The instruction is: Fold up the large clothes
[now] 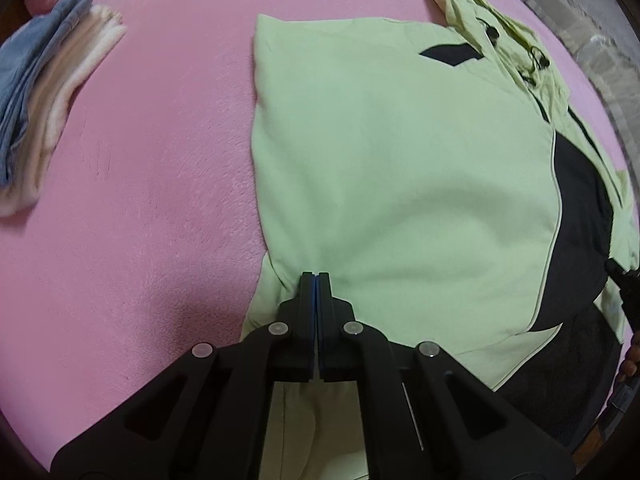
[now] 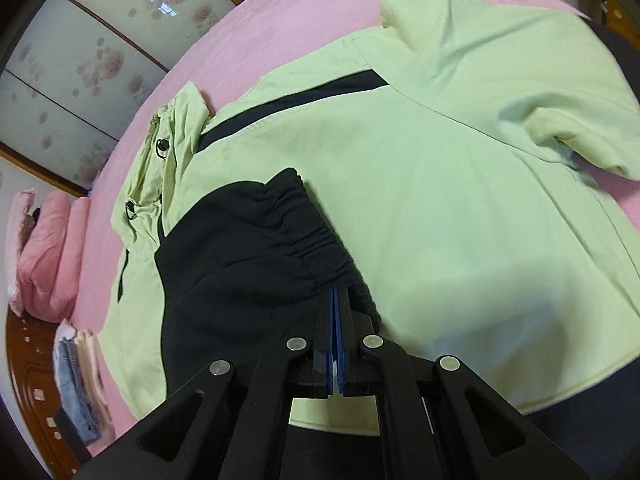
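A: Nearest the lens, left gripper [image 1: 316,276]: fingers pressed together, a fold of the light green jacket [image 1: 400,180] pinched at their tips near its lower left edge.

B: Right gripper [image 2: 338,290]?

A: Fingers closed on the gathered elastic of the black sleeve cuff [image 2: 312,236], which lies across the jacket's green back.

B: Where does the jacket sit?

A: Flat on the pink bed cover [image 1: 160,200], hood [image 1: 500,44] bunched at the far edge. In the right wrist view the other sleeve [image 2: 560,128] trails off to the right.

B: Open room?

A: A broad bare stretch of cover left of the jacket's straight left edge. Beyond it, well apart, a stack of folded clothes [image 1: 48,92] near the bed's edge.

B: Right side?

A: Jacket runs close to the bed's edge there; little margin.
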